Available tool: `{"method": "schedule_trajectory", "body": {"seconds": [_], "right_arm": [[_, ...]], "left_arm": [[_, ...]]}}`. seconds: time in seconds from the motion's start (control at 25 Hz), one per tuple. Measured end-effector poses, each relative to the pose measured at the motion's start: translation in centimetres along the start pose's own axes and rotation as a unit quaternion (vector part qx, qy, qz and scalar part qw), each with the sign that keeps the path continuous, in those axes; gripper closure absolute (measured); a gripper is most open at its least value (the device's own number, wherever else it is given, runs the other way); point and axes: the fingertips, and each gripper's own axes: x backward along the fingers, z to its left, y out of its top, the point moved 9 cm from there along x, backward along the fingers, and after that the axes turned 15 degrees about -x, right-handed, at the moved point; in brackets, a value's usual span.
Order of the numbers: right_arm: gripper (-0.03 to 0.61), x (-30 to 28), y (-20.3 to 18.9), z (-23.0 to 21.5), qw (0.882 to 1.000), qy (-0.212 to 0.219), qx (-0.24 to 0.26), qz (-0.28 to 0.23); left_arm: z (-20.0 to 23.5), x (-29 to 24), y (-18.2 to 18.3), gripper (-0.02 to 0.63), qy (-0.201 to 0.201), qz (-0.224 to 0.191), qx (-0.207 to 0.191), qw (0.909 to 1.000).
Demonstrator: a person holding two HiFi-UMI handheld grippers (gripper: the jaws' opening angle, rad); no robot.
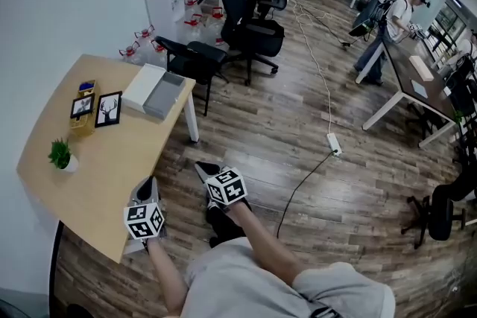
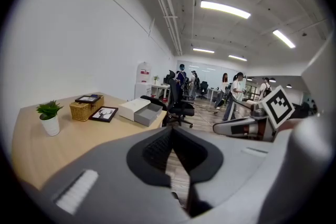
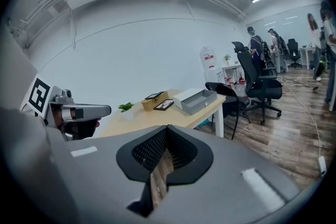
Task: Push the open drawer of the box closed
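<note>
Drawer (image 1: 167,95) stands pulled out of the white box (image 1: 141,86) – a grey tray open at the top, jutting from the box's side toward the desk's edge. The box sits at the far end of the desk (image 1: 112,160), close to the corner, with a black office chair (image 1: 195,56) on the floor just beyond it. Left of the box lie a framed deer picture (image 1: 108,108) and a wicker basket (image 1: 83,118); a potted plant (image 1: 61,155) stands nearer the person. Both grippers are well apart from the box, at the desk's near end. The left gripper (image 1: 147,186) hangs over the desk's near edge, its jaws closed together on nothing. The right gripper (image 1: 203,169) is beside it over the wooden floor – jaws likewise closed and empty.
</note>
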Motion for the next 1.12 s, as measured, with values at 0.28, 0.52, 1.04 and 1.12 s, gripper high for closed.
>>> {"method": "schedule_trajectory", "body": {"seconds": [0.28,0.52,1.04,1.12], "right_arm": [[0.577,-5.0,2.6,-1.4,1.000,0.019,-0.005,-0.001],[0.577,-10.0,6.3,-2.6,0.999,0.038,-0.016,-0.009],[0.577,-17.8,14.7,-6.8,0.997,0.069,-0.031,-0.012],[0.577,-18.8,16.2,-7.8,0.997,0.066,-0.025,-0.016]], "left_arm": [[3.5,-4.4,1.0,0.561,-0.005,0.008,-0.010,0.9999],[7.0,-8.4,2.8,0.561,-0.007,0.019,-0.020,0.9996],[13.4,-16.9,6.9,0.561,0.009,0.035,-0.024,0.9991],[14.2,-18.8,7.9,0.561,0.007,0.032,-0.032,0.9990]]}}
